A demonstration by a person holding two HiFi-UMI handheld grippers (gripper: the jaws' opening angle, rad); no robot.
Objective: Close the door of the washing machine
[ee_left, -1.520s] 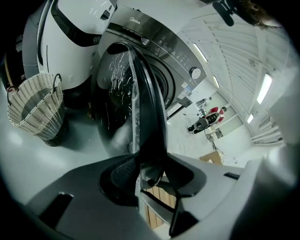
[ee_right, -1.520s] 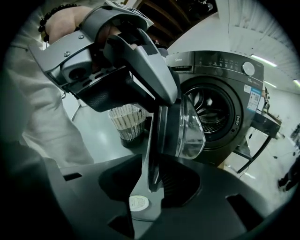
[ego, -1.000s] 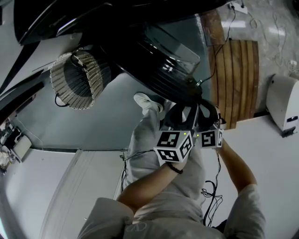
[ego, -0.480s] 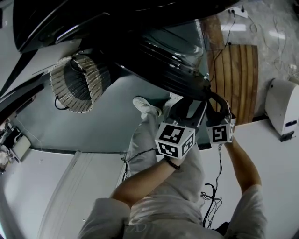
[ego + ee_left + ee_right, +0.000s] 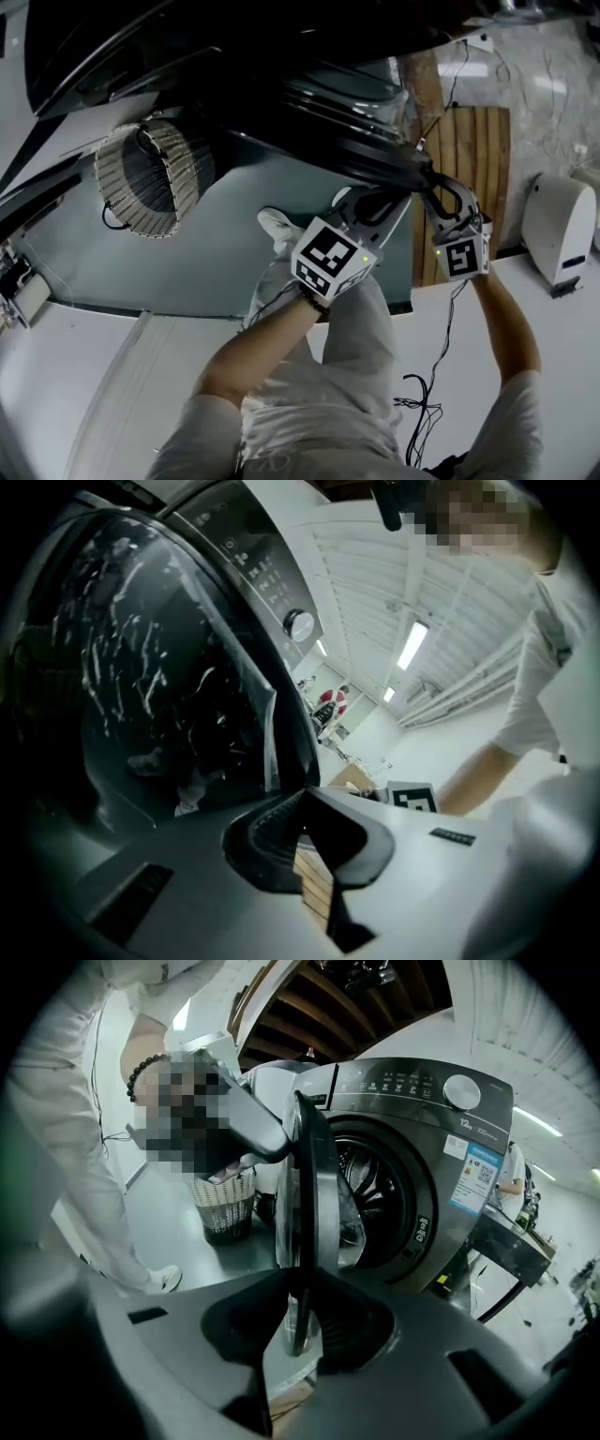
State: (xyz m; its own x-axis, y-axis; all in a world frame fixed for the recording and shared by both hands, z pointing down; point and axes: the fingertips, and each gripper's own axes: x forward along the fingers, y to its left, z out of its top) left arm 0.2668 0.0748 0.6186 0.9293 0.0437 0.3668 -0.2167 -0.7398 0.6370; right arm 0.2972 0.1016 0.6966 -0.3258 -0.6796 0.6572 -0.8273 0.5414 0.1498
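Note:
The dark round washing machine door (image 5: 319, 122) stands part open, edge-on in the right gripper view (image 5: 305, 1185), in front of the grey machine (image 5: 422, 1176) and its drum. My right gripper (image 5: 433, 186) has the door's rim between its jaws (image 5: 300, 1326); the pads sit against it, and the jaws have just been opening a little. My left gripper (image 5: 367, 202) is beside the rim, on the door's glass side (image 5: 159, 686). Its jaws (image 5: 305, 803) have just closed and now meet with nothing between them.
A woven laundry basket (image 5: 150, 178) stands on the grey floor left of the door, also seen past it (image 5: 220, 1208). A wooden slat mat (image 5: 478, 169) and a white appliance (image 5: 558, 230) lie to the right. Cables (image 5: 422, 403) trail near the person's legs.
Both grippers moved up and to the right in the head view, and the door swung with them. The left gripper rolled and its jaws went from wide open to shut.

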